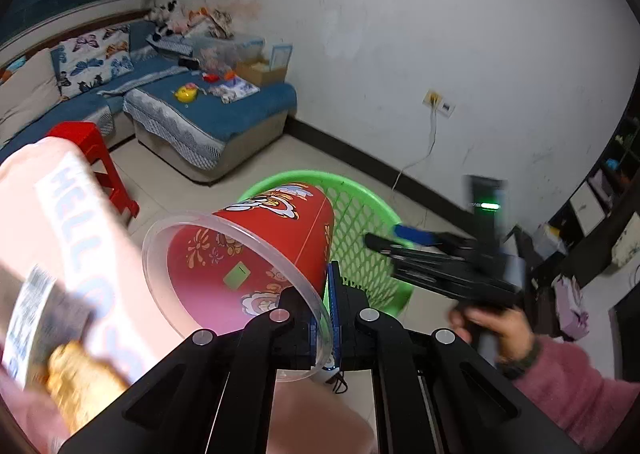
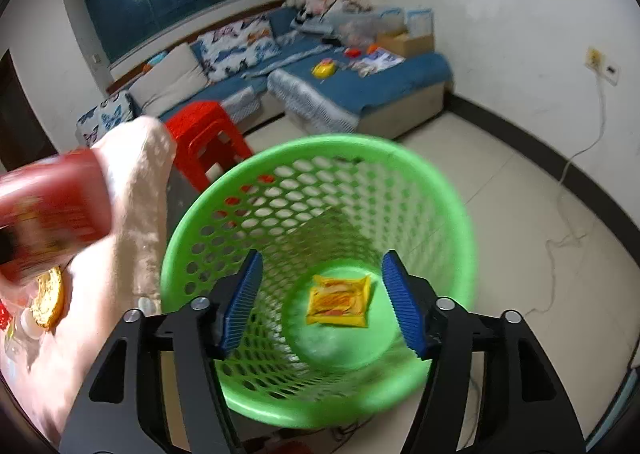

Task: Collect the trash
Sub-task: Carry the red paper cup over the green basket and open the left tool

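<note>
While shut on cup (image 1: 256, 254), left jaws.

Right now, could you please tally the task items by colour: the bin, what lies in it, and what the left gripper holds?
Green: 1, the mesh bin
Yellow: 1, the wrapper on the bin's floor
Red: 1, the noodle cup, its clear rim pinched by the left gripper
Total: 3

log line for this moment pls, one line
left tongs: shut on red cup rim | right tongs: open, empty, over green basket | yellow packet: on basket floor
</note>
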The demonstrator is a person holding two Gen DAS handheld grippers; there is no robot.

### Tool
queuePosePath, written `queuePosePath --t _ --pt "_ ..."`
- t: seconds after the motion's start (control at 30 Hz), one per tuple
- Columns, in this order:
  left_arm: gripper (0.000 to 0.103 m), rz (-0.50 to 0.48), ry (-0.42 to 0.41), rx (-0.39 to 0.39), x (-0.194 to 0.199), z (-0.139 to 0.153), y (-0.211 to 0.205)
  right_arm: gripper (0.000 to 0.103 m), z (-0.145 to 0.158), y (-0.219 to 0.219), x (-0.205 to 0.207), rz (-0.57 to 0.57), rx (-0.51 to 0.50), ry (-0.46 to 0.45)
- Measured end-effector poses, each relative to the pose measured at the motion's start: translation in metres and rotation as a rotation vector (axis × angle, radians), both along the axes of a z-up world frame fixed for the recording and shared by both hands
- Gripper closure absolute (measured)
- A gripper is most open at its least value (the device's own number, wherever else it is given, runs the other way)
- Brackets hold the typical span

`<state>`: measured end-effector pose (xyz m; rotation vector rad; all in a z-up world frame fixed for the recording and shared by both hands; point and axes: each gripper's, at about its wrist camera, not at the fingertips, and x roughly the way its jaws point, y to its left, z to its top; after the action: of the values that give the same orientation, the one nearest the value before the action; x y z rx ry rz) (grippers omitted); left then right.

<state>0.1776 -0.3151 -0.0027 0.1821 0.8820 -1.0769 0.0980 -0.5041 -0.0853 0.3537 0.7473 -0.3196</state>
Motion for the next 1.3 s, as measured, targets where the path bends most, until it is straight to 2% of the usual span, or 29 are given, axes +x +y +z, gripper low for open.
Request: queuePosePath --t 0.07,0.27,0.57,0.67,0.7,0.77,0.87,1.0,1.1,1.3 --pt "0.098 -0.023 0.019 0.037 0.006 -0.011 -0.024 0.035 0.005 -0.006 -0.012 -0.017 -0.01 -0.017" --pt "0.098 -0.093 0.085 0.197 0.022 -0.061 -0.095 0.034 0.007 -0.015 -0.043 -0.061 -0.014 -0.042" --pt "0.097 -0.101 0.067 0.4 0.036 -0.117 -0.151 0.033 -0.011 -0.019 -0.058 -0.101 0.025 -0.025" --pt "0.097 -0.105 0.042 0.444 0.04 -0.131 -0.171 0.033 -0.015 -0.02 -0.065 -0.113 0.039 -0.026" --pt "0.096 -0.104 0.045 0.435 0.041 -0.132 -0.175 0.033 -0.016 -0.021 -0.068 -0.116 0.037 -0.024" --pt "0.082 -0.094 0.064 0.429 0.044 -0.135 -0.182 0.033 -0.017 -0.021 -0.073 -0.126 0.029 -0.02" --pt "0.07 -0.079 0.059 0.437 0.047 -0.138 -0.185 0.033 -0.018 -0.024 -0.08 -0.144 0.026 -0.015" --pt "0.067 -0.052 0.066 0.417 0.052 -0.136 -0.182 0.033 -0.019 -0.029 -0.089 -0.168 0.035 -0.021" --pt "0.066 -0.028 0.073 0.384 0.053 -0.123 -0.162 0.033 -0.015 -0.026 -0.094 -0.154 0.028 -0.02" --pt "0.062 0.04 0.026 0.258 0.044 -0.07 -0.101 0.033 0.008 -0.003 -0.093 -0.08 0.014 -0.047"
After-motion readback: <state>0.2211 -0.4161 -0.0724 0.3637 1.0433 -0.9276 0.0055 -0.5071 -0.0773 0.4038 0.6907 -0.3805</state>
